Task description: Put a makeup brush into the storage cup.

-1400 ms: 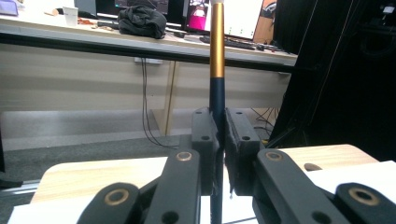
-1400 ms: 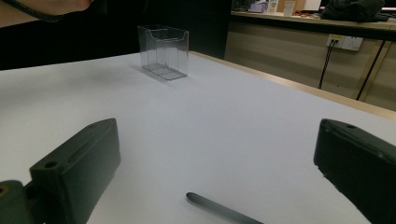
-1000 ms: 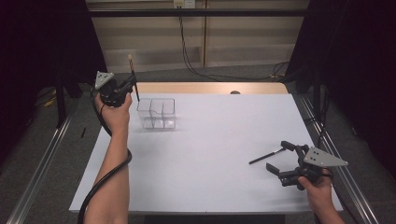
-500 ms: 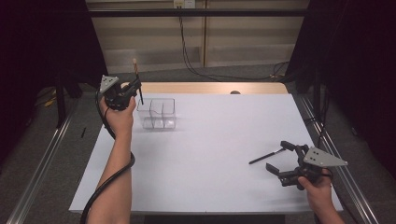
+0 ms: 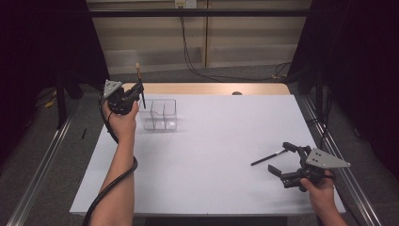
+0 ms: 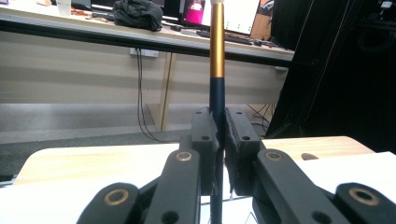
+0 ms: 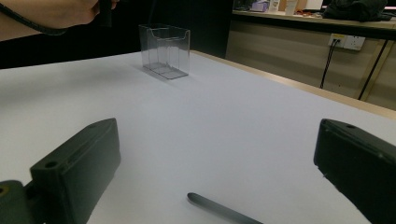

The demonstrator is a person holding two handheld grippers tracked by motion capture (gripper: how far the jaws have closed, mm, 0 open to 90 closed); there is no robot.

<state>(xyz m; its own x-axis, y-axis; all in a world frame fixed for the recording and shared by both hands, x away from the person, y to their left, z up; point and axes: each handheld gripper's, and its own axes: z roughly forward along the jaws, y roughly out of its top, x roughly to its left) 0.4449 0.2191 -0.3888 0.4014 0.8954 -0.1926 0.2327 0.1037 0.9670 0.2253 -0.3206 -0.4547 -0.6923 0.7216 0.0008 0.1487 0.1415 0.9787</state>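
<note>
My left gripper [image 5: 139, 92] is shut on a thin brush with a dark handle and gold ferrule [image 6: 216, 51], held upright just left of the clear two-compartment box [image 5: 159, 114]. In the left gripper view the two pads [image 6: 204, 140] squeeze the dark handle while the gold part rises above them. My right gripper [image 5: 283, 159] stands open near the table's front right. A dark pen-like stick [image 5: 269, 157] lies on the white tabletop between its jaws, apart from both; its end [image 7: 219, 208] shows low in the right gripper view. The clear box [image 7: 165, 50] stands far off there.
The white tabletop [image 5: 211, 141] runs between the box and the right gripper. A wooden strip [image 5: 207, 88] borders the far edge, with a small dark spot [image 5: 236, 93] on it. Metal rails flank both sides. Black curtains stand left and right.
The left hand has shifted right toward the clear box, carrying the upright brush. The right gripper and the dark stick have stayed put.
</note>
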